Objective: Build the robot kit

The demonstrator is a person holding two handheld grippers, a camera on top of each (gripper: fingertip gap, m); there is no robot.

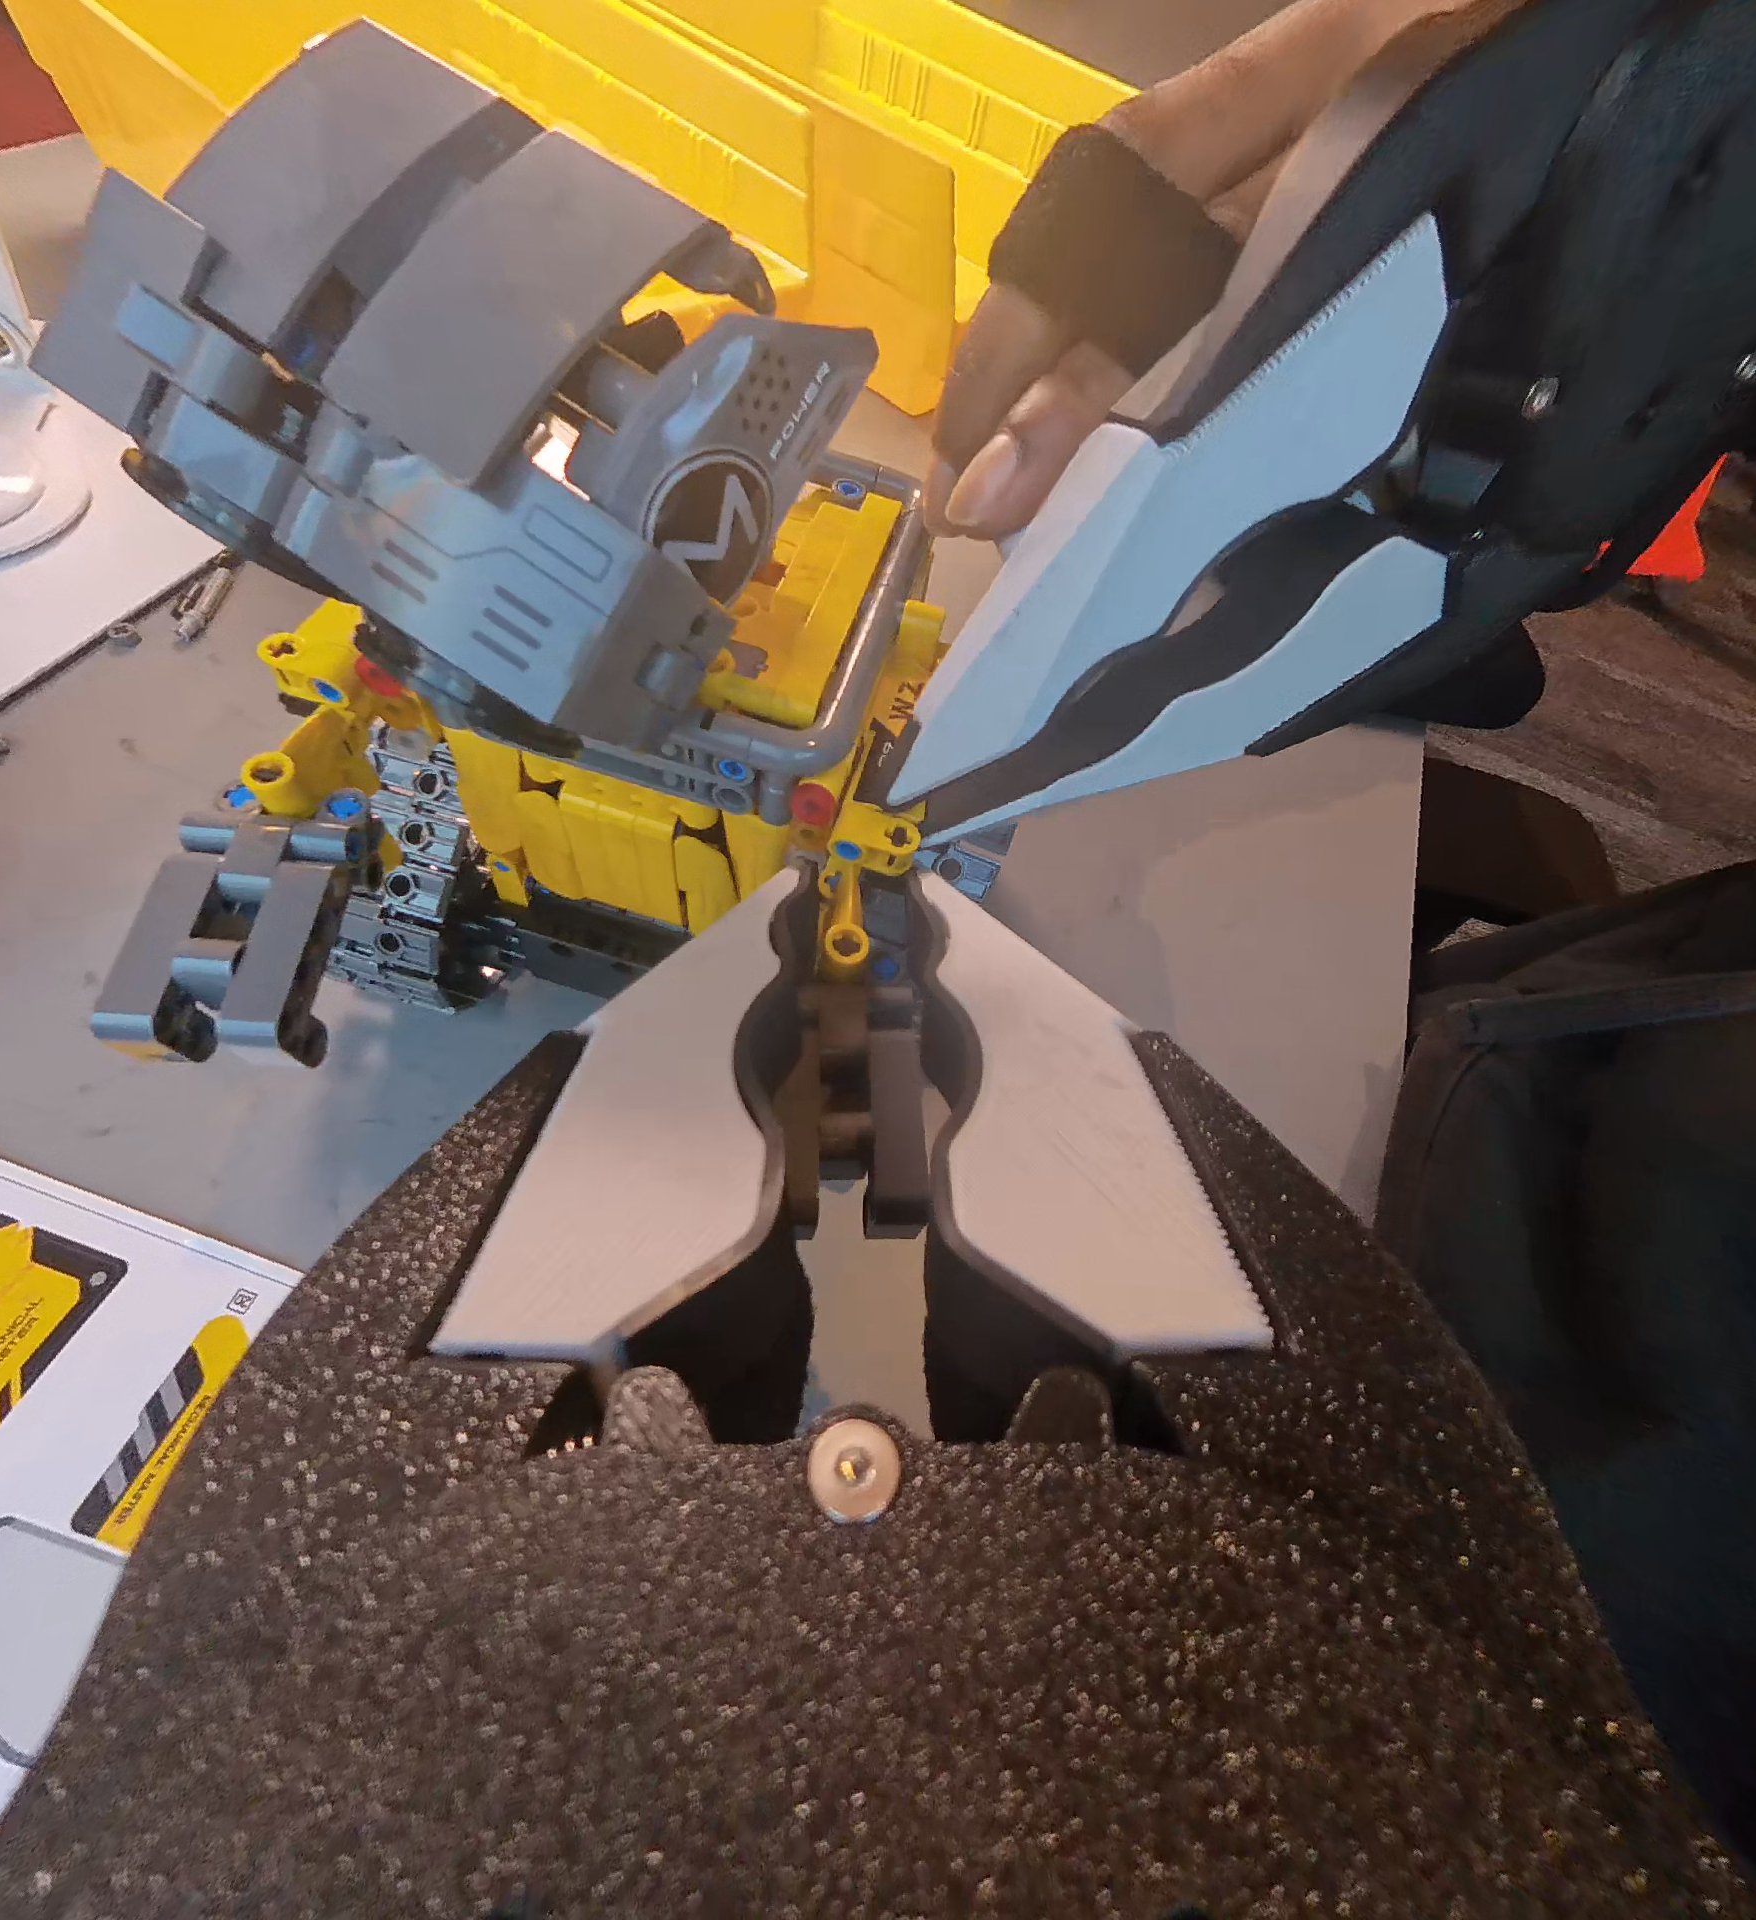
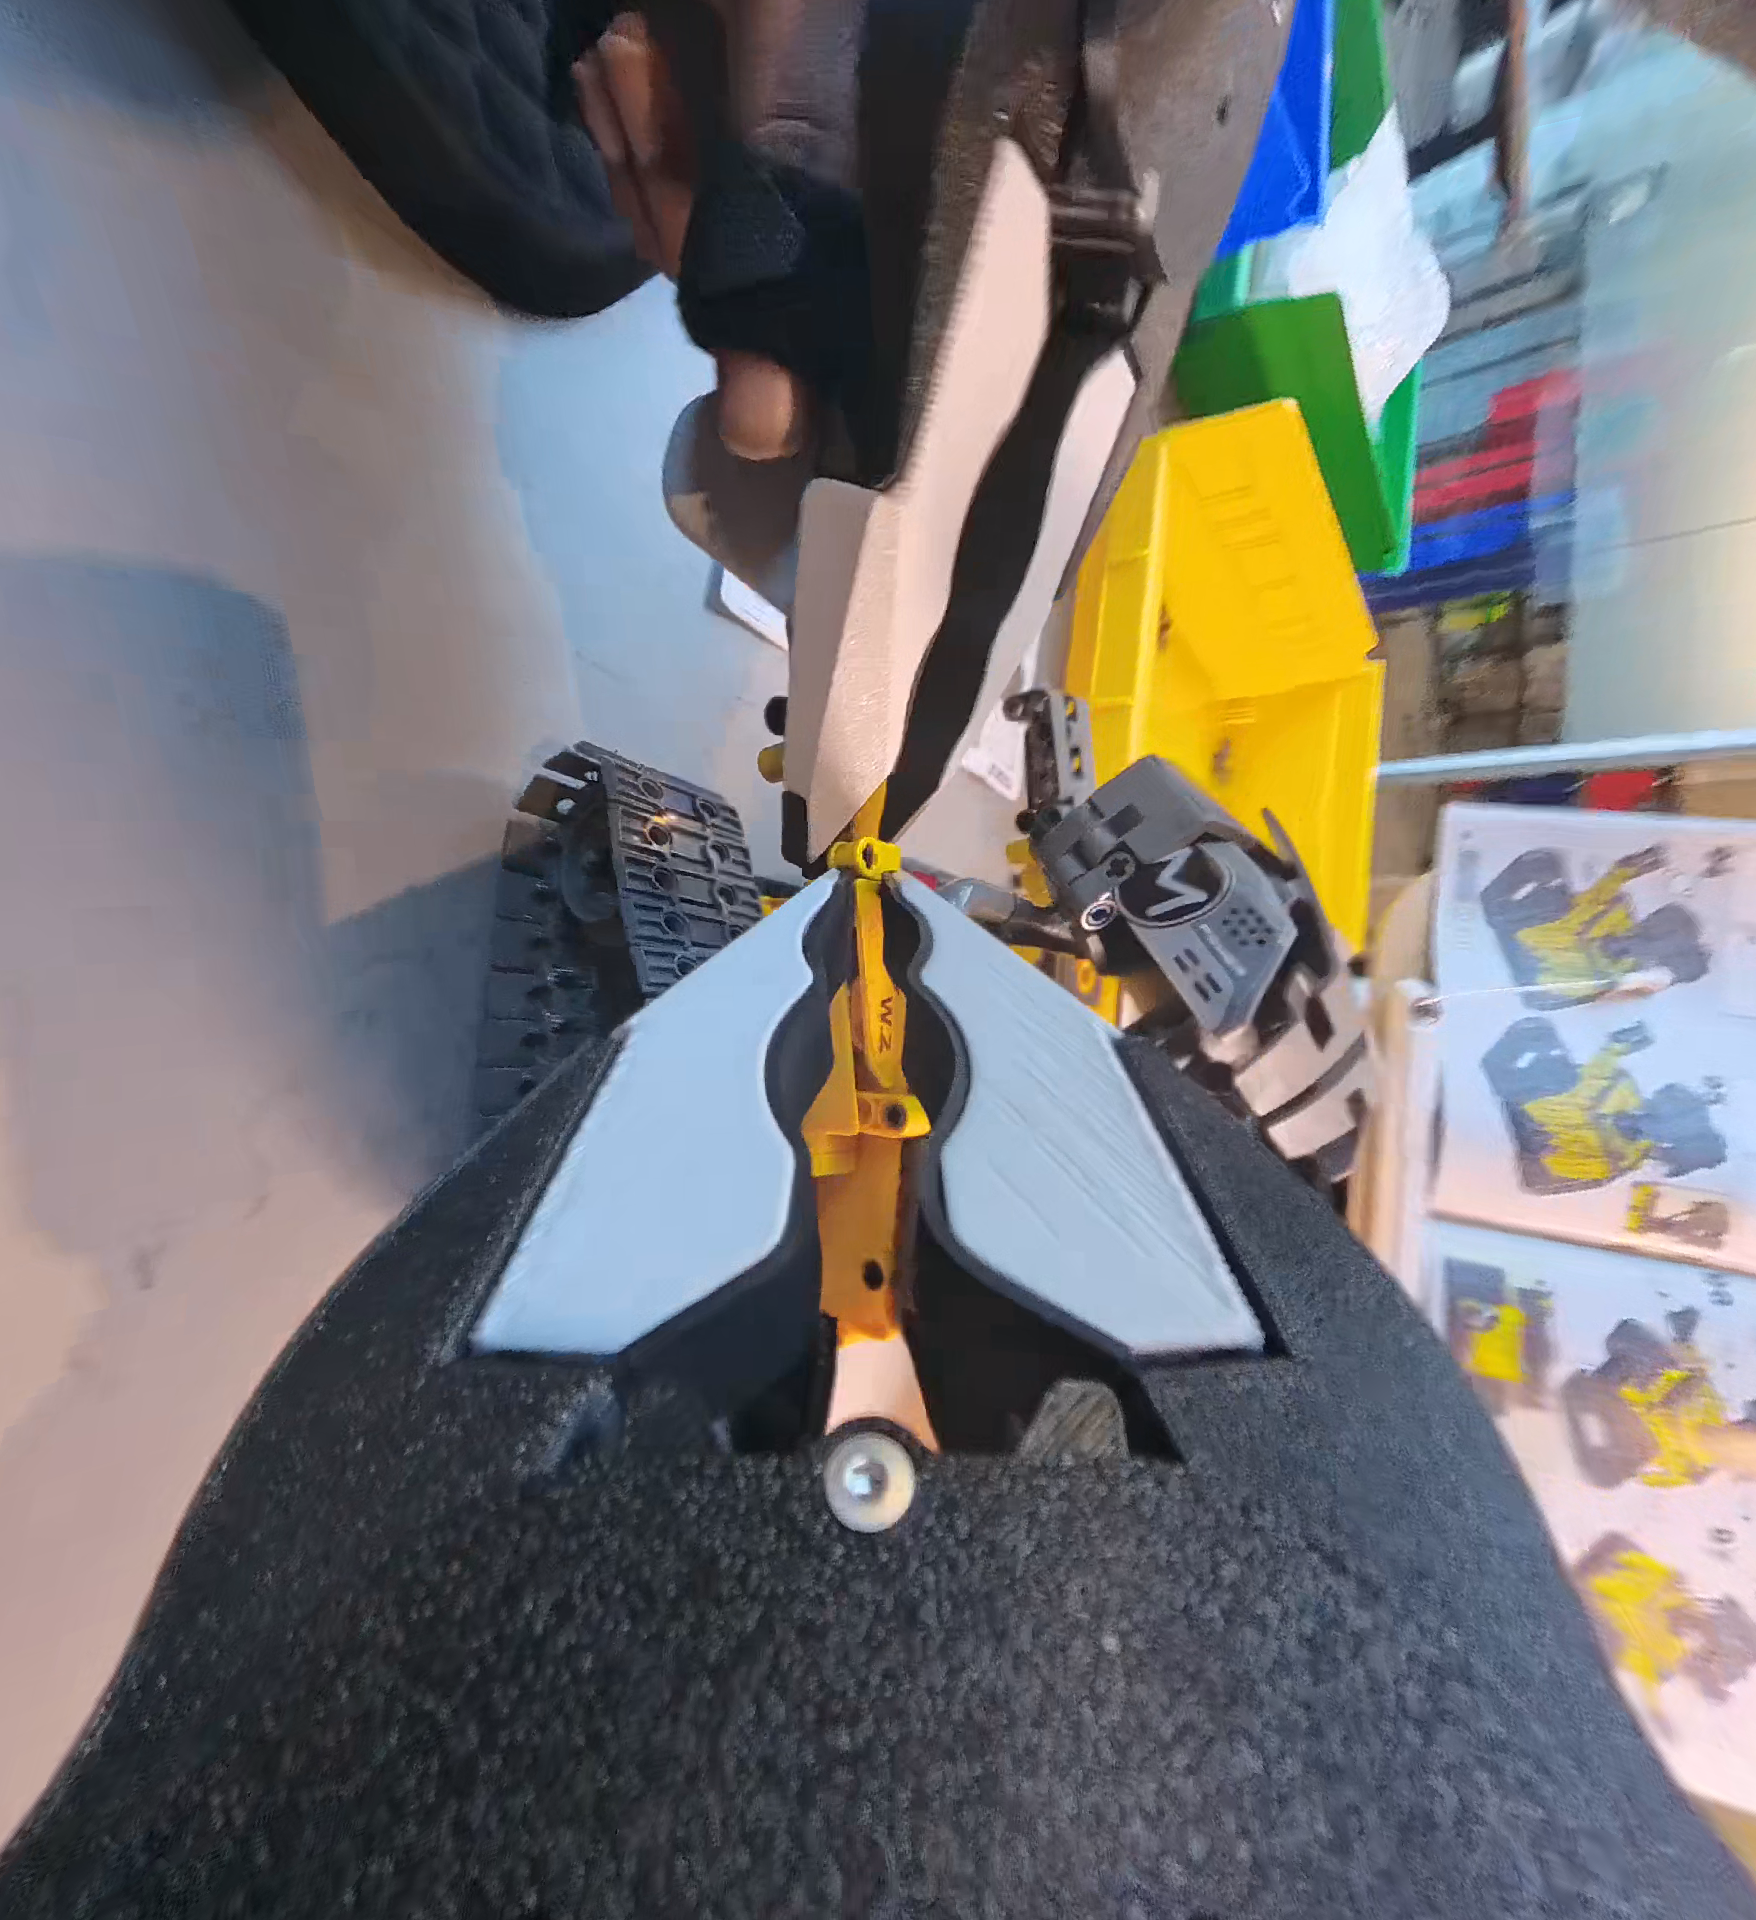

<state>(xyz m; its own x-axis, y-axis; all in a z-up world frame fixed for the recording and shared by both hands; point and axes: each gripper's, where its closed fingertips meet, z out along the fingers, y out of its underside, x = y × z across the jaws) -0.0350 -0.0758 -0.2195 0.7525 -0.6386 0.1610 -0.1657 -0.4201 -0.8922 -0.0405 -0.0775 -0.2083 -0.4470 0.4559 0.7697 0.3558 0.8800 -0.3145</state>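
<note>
Grippers meet at one corner of the yellow brick robot (image 1: 645, 831) on the grey table (image 1: 1217, 935). Left gripper (image 1: 858, 873) pinches its thin yellow arm (image 1: 846, 925). Right gripper (image 2: 866, 878) looks clenched on that arm too. Only the right view shows black tracks (image 2: 645, 883).

Glossy plastic brick robot (image 1: 583, 665), rough-grained gripper body (image 1: 853, 1662)

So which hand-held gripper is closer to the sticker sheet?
Left. The left hand-held gripper is beside the sticker sheet; the right hand-held gripper pinches the toy robot farther off.
</note>
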